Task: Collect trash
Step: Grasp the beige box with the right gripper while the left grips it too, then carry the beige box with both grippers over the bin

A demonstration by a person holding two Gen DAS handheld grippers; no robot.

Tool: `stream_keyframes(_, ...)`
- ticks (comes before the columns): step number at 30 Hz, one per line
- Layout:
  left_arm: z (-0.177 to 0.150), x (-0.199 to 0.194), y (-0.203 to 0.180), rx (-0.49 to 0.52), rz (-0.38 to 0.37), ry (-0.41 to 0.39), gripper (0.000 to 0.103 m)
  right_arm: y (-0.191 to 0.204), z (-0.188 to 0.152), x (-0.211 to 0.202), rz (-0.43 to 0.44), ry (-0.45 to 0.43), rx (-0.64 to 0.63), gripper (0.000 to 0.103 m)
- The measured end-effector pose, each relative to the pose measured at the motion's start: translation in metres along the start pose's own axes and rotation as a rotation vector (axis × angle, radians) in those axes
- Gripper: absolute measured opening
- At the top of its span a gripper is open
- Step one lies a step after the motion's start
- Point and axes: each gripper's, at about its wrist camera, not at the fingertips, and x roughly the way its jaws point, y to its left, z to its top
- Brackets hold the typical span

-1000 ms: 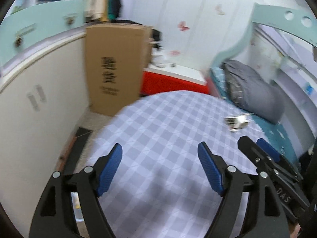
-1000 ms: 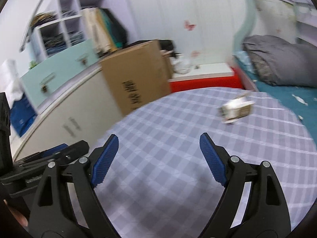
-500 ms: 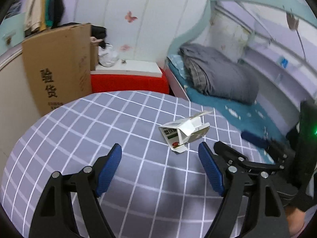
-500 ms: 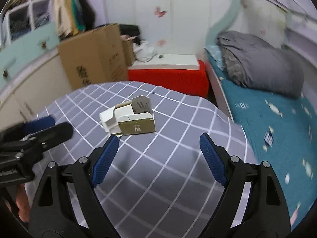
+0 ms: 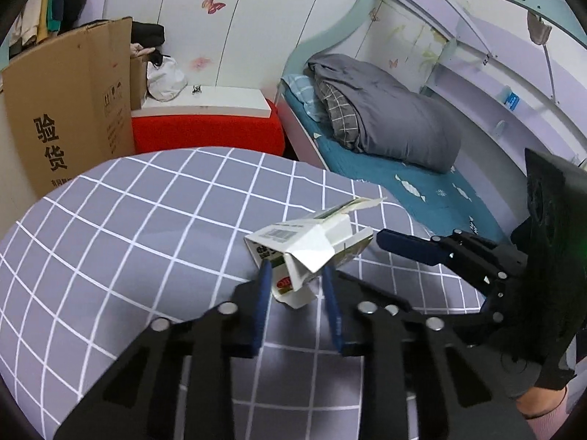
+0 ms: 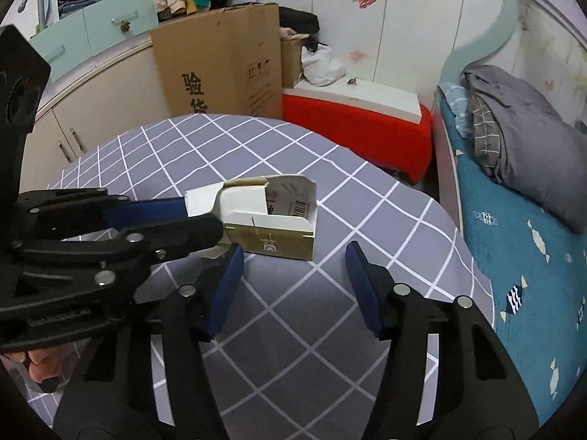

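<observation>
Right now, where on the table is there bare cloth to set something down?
Bare checked tablecloth lies between the right gripper and the bed-side edge, and across the far half toward the cardboard box. It is crowded around the torn carton, where the left gripper has closed.

A round table (image 6: 279, 333), covered in a grey cloth with white grid lines, is carrying a torn-open paper carton (image 6: 273, 216) toward its far right side. The carton seems to be resting on the cloth, though its underside is partly hidden.
</observation>
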Motion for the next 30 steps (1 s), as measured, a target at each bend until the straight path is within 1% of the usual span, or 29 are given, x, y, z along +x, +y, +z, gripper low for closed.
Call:
stream_keyframes(2,-0.001,0.003,0.000,-0.008,-0.009,0.008,0.017,0.004,0.002,0.003,0.013,0.006,-0.027,0.057)
stream_keyframes(5,-0.003,0.002,-0.002,0.001,0.007,0.006,0.012,0.010,0.003,0.005,0.023,0.011,-0.067,0.050)
stream_keyframes(8,-0.004,-0.001,0.001,-0.003,0.003,0.006,0.012,0.014,0.002,0.003,0.014,0.000,-0.090,0.050)
stream_keyframes(10,-0.004,-0.004,0.004,-0.009,0.016,0.001,0.012,0.015,0.004,0.001,0.000,-0.013,-0.103,0.050)
stream_keyframes(14,-0.003,-0.005,0.009,-0.004,0.022,0.010,0.012,0.018,0.008,0.006,-0.007,-0.011,-0.131,0.049)
stream_keyframes(15,-0.004,-0.005,0.010,-0.001,0.024,0.014,0.012,0.020,0.009,0.009,-0.006,-0.002,-0.137,0.041)
stream_keyframes(16,-0.004,-0.005,0.011,-0.004,0.026,0.016,0.012,0.022,0.009,0.010,-0.006,0.001,-0.146,0.038)
stream_keyframes(21,-0.006,-0.009,0.019,-0.011,0.049,0.022,0.012,0.027,0.011,0.010,-0.005,-0.008,-0.172,0.024)
stream_keyframes(24,-0.010,-0.014,0.020,0.009,0.070,0.019,0.012,0.026,0.010,0.002,0.038,-0.032,-0.136,0.022)
stream_keyframes(30,-0.022,-0.039,0.029,-0.005,0.074,-0.004,0.012,0.051,0.008,-0.012,0.034,-0.053,-0.158,0.022)
